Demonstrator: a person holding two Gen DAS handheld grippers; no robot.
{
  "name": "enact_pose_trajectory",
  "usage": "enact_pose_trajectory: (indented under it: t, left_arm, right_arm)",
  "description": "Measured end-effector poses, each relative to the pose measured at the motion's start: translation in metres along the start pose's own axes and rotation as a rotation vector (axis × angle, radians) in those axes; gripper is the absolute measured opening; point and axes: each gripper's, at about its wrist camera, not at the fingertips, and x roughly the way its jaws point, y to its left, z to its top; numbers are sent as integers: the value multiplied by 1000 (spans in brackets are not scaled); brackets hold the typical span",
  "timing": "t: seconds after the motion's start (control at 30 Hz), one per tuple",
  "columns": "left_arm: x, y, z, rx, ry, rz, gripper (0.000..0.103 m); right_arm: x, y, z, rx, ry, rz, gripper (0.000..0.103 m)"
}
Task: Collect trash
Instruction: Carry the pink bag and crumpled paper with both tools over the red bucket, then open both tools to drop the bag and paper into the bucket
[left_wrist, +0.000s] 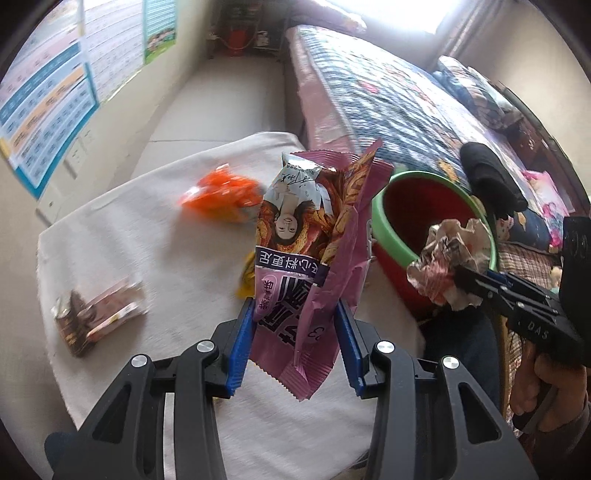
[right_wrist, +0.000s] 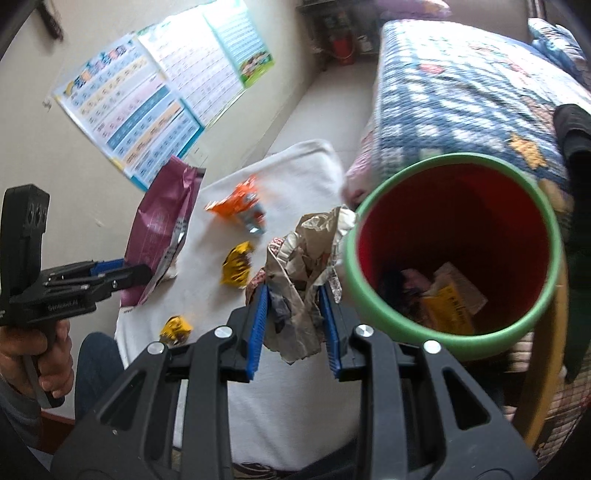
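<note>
Right wrist view, right tongs (right_wrist: 295, 317) pinching crumpled wrapper (right_wrist: 303, 258), left tongs (left_wrist: 295, 336) pinching pink bag (left_wrist: 314, 236), bin (right_wrist: 373, 314) contents dim

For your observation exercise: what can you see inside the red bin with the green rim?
Inside the red bin, a yellow packet and other wrappers lie at the bottom. Its near wall and rim cover part of the floor, so anything lying there cannot be seen.

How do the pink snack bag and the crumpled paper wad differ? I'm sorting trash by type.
The pink snack bag is a long, mostly flat printed wrapper; the crumpled paper wad is balled up, pale and brownish. The bag stands upright in the left hand-held gripper; the wad sits in the right hand-held gripper, closer to the red bin. Both are held off the white cloth.
</note>
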Motion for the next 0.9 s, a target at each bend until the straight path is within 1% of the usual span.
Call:
enact_pose_trajectory:
  t: [0.17, 0.47, 0.6, 0.9]
  left_arm:
    - [6, -38, 17, 63, -1, -37, 40]
    - [17, -97, 41, 134, 3, -94, 40]
    - [24, -118, 49, 152, 8, -106, 40]
    - [43, -152, 61, 190, 34, -124, 40]
  right_arm:
    - [-18, -28, 9, 39, -42, -37, 28]
    - [-42, -71, 17, 90, -90, -81, 28]
    - [-50, -85, 19, 104, -108, -97, 28]
    - [-58, -114, 24, 133, -137, -111, 28]
